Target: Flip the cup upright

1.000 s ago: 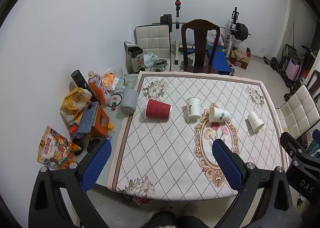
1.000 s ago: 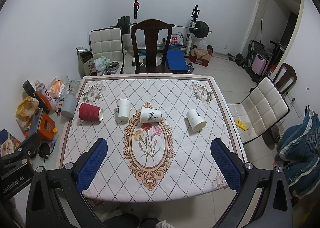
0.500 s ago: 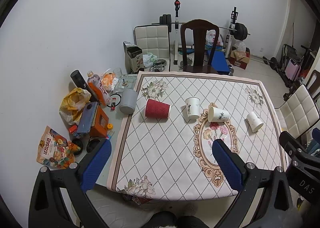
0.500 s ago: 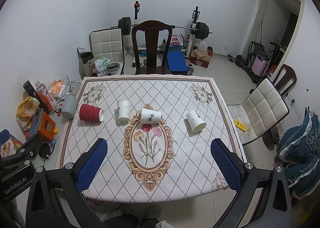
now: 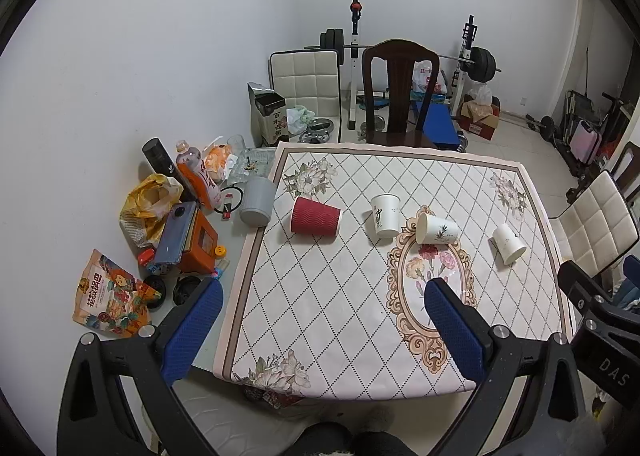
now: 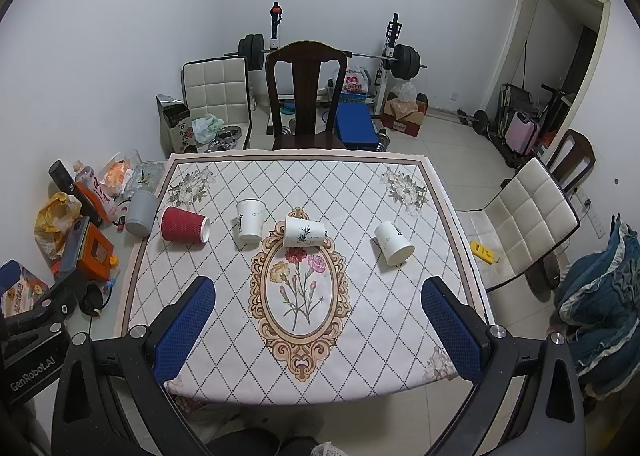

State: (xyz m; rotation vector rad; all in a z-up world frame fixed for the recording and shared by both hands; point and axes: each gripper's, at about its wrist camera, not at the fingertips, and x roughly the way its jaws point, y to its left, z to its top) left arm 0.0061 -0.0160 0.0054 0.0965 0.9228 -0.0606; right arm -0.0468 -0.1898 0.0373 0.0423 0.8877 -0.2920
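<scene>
Cups lie on the tablecloth (image 6: 360, 191): red cup (image 6: 185, 224) on its side, three white cups (image 6: 303, 232) right of it, all far beyond both wide-open, empty grippers, left gripper (image 5: 320, 320) and right gripper (image 6: 318, 314).

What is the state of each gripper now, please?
Left gripper: open, holding nothing.
Right gripper: open, holding nothing.

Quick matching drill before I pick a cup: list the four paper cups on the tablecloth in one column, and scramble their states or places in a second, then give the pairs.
1. red cup
2. lettered cup
3. sprig cup
4. plain cup

A. on its side, at the oval's top edge
B. standing mouth up
C. on its side, nearest the grey cup
D. on its side, farthest right

Pairs: 1-C, 2-B, 3-A, 4-D
</scene>
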